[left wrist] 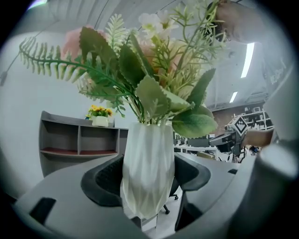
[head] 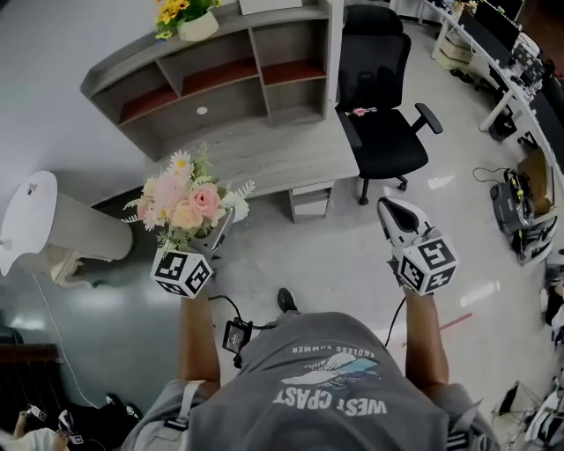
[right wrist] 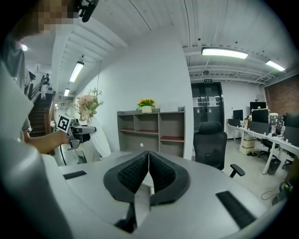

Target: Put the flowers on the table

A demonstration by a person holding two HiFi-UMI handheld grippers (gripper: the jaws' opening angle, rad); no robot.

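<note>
A bunch of pink and cream flowers [head: 183, 204] with green leaves stands in a white ribbed vase [left wrist: 147, 170]. My left gripper [head: 214, 236] is shut on the vase and holds it upright in the air, in front of the grey desk [head: 264, 154]. In the left gripper view the black pads [left wrist: 103, 179] press both sides of the vase. My right gripper [head: 394, 214] is shut with nothing in it, held up to the right of the desk. In the right gripper view its pads [right wrist: 133, 173] meet, and the flowers [right wrist: 87, 105] show far at the left.
The desk carries a shelf unit [head: 220, 75] with a pot of yellow flowers [head: 185, 18] on top. A black office chair [head: 381, 114] stands right of the desk. A white round side table [head: 35, 220] is at the left. More desks [head: 502, 70] line the right.
</note>
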